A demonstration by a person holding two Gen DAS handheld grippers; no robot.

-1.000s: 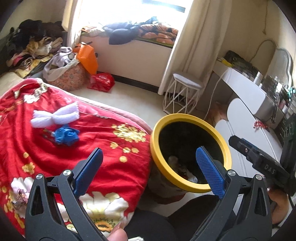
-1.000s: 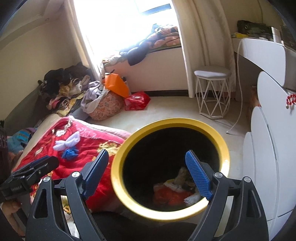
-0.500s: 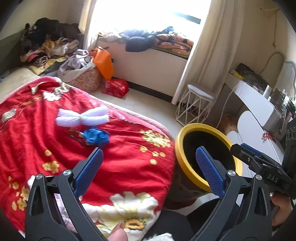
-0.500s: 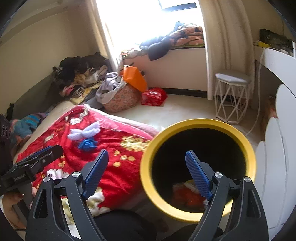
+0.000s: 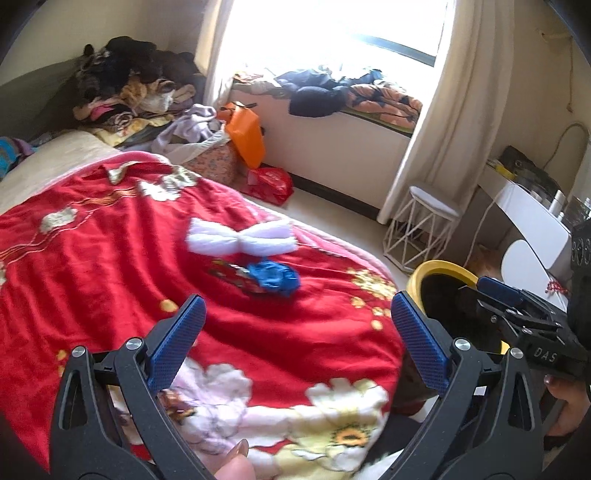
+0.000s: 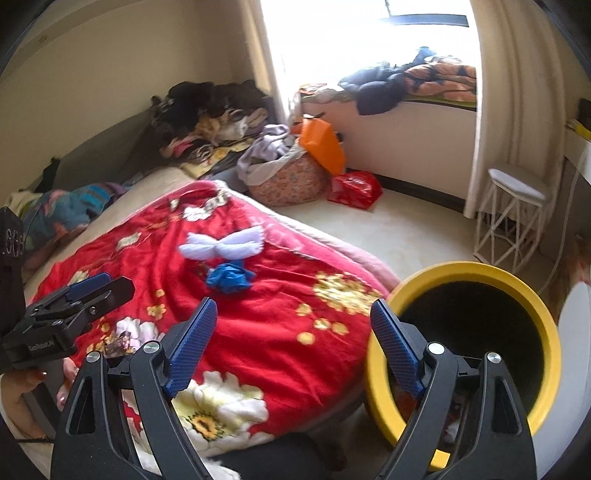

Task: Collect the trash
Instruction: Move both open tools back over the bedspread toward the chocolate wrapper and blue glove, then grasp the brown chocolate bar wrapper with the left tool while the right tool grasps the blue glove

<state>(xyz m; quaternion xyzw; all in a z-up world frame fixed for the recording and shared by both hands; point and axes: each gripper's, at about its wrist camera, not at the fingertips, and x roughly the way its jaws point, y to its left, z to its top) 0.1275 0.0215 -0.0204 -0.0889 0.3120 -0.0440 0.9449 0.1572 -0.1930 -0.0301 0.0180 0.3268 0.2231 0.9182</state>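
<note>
Cream plaster walls (image 6: 110, 74) close in a small bedroom with a pale floor (image 6: 406, 229). A bright window (image 5: 332, 22) glares above a white sill ledge (image 5: 332, 147) heaped with dark and orange clothes, flanked by a long cream curtain (image 5: 454, 110). Beside the curtain stands a white wire-frame stool (image 5: 424, 229). A bed under a red flowered blanket (image 5: 92, 258) fills the left side, and a white desk (image 5: 532, 214) sits at the right edge.

wad (image 5: 274, 277) on blanket (image 5: 110, 266), bin (image 6: 465, 332) right

Black clamp-style grippers carry ribbed blue fingers (image 5: 176, 341) and silver screws.
</note>
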